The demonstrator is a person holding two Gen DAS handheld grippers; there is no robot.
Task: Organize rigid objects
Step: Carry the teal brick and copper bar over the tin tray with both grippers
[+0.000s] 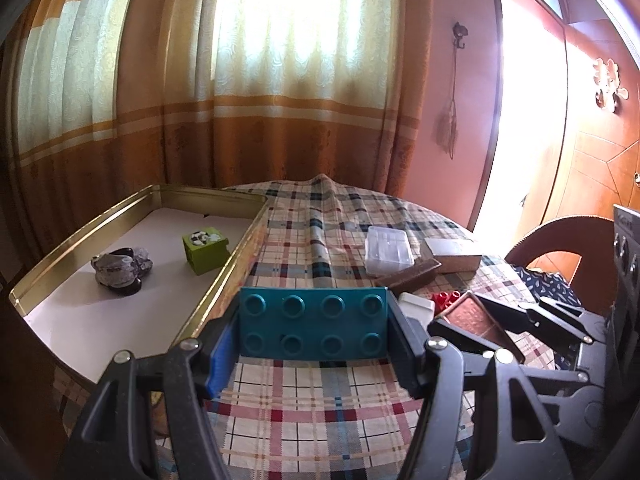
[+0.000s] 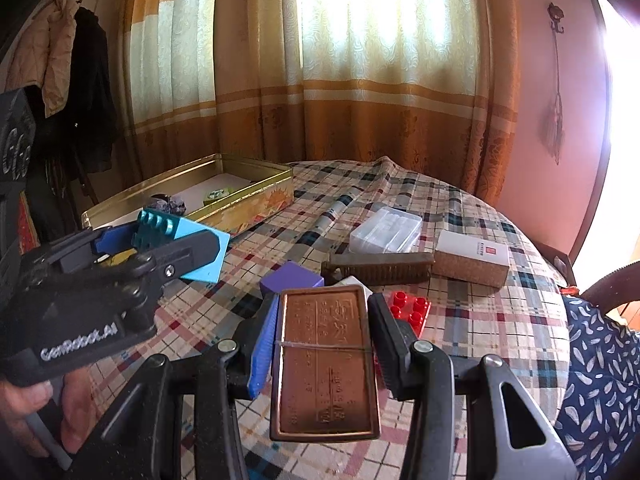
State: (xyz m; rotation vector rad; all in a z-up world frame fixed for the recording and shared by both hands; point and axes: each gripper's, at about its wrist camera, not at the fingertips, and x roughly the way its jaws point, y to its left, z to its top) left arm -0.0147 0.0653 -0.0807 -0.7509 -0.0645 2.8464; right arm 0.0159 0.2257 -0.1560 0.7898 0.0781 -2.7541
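Observation:
My left gripper [image 1: 314, 336] is shut on a teal studded building block [image 1: 314, 322], held studs toward the camera above the checked tablecloth, just right of a gold tin tray [image 1: 236, 256]. The tray holds a grey rock [image 1: 120, 268] and a small green box [image 1: 205, 249]. In the right wrist view my right gripper [image 2: 324, 332] is shut on a flat copper-coloured tin [image 2: 326, 360], held over the cloth. There the left gripper [image 2: 160, 236] with the teal block [image 2: 156, 228] hangs at left, in front of the tray [image 2: 256, 200].
On the cloth lie a purple block [image 2: 292, 276], a red studded brick [image 2: 412, 310], a brown brush [image 2: 380, 268], a clear plastic case [image 2: 386, 230] and a white-topped cork box [image 2: 472, 260]. A wooden chair back [image 1: 560, 236] stands at the table's right edge. Curtains hang behind.

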